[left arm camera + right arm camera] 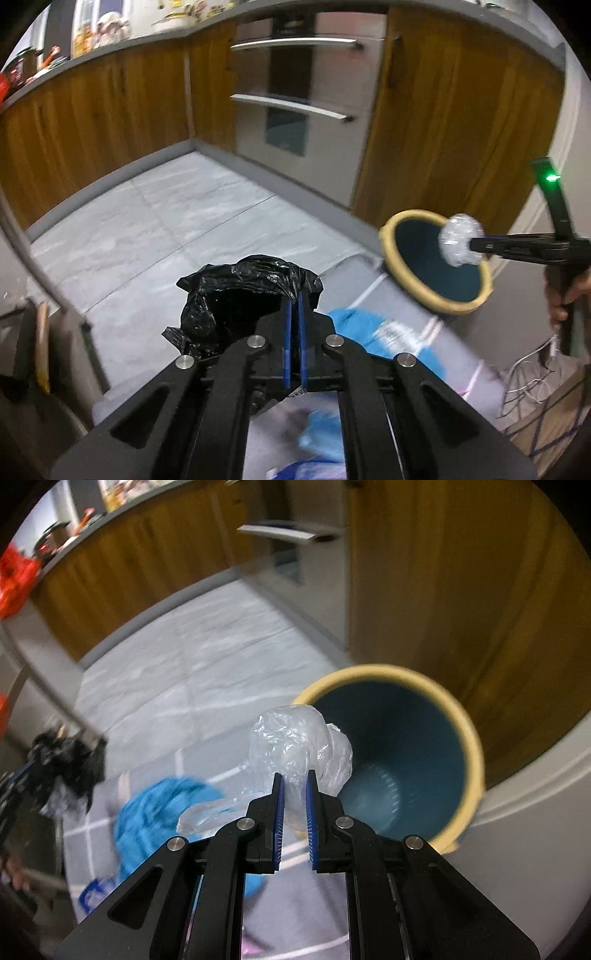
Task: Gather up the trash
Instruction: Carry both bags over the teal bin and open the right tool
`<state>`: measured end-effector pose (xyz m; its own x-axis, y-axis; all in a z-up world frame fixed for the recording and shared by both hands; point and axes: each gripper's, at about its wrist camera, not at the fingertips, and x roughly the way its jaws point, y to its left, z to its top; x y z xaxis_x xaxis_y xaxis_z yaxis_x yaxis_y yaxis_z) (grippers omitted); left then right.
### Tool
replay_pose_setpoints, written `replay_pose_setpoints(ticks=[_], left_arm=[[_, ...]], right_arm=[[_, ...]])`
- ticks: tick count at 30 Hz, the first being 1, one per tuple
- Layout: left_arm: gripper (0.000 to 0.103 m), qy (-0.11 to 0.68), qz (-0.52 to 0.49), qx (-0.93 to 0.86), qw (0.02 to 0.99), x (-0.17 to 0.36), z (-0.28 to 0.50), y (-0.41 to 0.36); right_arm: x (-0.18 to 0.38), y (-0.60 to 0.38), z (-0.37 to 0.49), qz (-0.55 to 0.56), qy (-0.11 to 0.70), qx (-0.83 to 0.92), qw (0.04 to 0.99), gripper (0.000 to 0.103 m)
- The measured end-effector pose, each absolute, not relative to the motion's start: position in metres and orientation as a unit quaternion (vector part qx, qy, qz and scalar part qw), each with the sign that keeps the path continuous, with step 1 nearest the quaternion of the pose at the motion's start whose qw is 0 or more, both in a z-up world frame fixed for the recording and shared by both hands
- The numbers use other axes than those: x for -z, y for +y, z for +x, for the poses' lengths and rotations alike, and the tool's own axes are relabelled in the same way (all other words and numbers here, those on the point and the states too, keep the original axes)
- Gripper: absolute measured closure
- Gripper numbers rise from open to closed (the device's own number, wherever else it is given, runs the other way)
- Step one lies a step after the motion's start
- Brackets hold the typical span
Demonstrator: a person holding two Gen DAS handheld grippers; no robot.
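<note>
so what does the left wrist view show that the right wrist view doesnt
Only the left wrist view: both oven handles, a tangle of wires, and the right tool from the side, in a hand.

Only the right wrist view: the bottom of the bin's inside, and red items on the counter.

Both: the yellow-rimmed bin, clear plastic wad in the right tool, black bag in the left tool, blue cloth, grey floor.
</note>
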<state>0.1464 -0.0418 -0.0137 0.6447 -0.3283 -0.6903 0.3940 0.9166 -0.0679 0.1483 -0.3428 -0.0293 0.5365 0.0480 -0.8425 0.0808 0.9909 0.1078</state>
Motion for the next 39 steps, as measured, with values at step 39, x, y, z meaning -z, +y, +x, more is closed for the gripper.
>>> replay_pose_setpoints(ticks=[39], left_arm=[[0.1,0.425,0.024,0.381,0.821,0.07,0.206,-0.269]], right_arm=[[0.071,-0.435,0.209,0.081,0.496,0.093,0.859,0.09]])
